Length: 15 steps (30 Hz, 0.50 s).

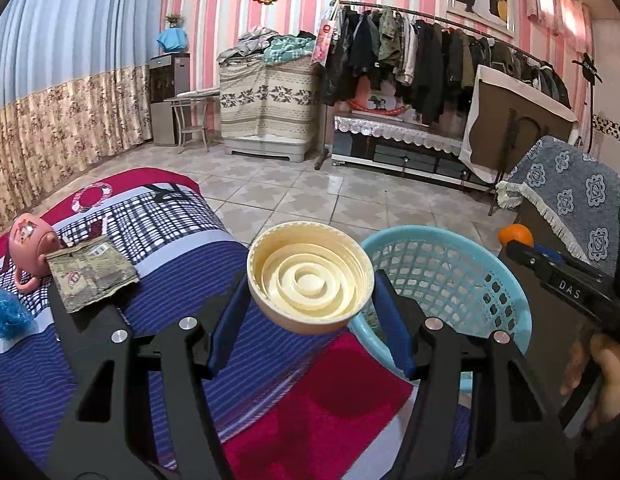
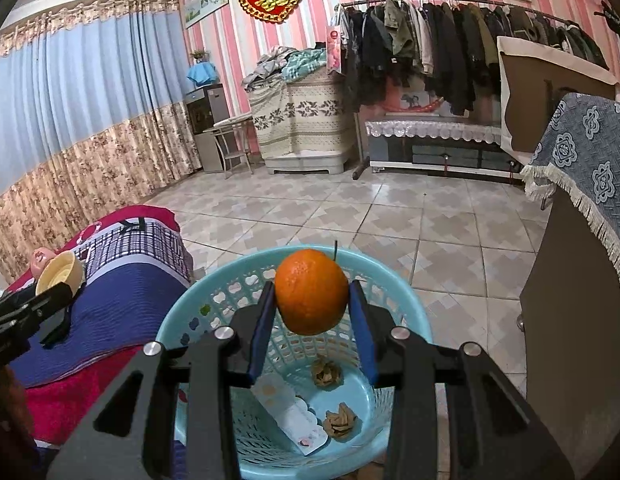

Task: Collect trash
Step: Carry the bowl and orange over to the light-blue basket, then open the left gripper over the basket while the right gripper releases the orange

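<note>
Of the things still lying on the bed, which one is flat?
The crumpled wrapper: it lies flat on the bed, between the pink cup, which is tipped over, and the left gripper. The blue wad is a ball.

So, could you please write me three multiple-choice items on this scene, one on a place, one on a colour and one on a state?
1. Where is the orange held?
A. above the basket
B. on the bedspread
C. on the floor tiles

2. What colour is the basket?
A. red
B. light blue
C. black

3. What is the left gripper doing?
A. hanging open with nothing in it
B. gripping a crumpled packet
C. gripping a cream lid

Answers:
1. A, since the right gripper holds the orange between its pads over the basket's opening.
2. B, since its perforated wall and rim are light blue in both views.
3. C, since the cream lid sits between its blue pads, while the packet lies on the bedspread.
</note>
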Each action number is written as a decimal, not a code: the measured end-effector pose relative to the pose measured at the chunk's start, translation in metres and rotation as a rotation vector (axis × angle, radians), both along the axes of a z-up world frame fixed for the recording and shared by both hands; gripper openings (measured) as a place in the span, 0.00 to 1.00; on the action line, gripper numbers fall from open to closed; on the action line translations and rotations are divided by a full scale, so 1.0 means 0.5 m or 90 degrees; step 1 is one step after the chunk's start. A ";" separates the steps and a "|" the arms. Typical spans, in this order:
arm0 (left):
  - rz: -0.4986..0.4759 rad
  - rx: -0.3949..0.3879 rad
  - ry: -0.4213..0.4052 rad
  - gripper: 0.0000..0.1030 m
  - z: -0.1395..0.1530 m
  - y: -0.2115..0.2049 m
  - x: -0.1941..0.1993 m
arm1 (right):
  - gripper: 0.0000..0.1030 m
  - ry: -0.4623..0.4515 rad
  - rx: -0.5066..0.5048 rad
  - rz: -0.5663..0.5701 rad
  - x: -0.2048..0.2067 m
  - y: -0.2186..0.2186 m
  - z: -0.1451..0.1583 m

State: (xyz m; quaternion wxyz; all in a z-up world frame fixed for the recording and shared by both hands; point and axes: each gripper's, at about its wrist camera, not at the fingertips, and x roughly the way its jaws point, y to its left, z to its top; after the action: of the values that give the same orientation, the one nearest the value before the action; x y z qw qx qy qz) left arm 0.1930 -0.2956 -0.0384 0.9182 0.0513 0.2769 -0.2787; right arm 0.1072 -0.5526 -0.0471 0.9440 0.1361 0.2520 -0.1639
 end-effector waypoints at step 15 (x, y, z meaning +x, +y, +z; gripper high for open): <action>-0.066 -0.001 0.016 0.59 -0.034 -0.111 0.008 | 0.36 0.003 0.022 -0.017 0.003 -0.007 -0.015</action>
State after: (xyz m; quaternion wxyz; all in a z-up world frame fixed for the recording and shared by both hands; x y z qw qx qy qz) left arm 0.1970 -0.3512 -0.0552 0.8989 0.0614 0.2852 -0.3269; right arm 0.1089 -0.5562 -0.0546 0.9386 0.1556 0.2554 -0.1722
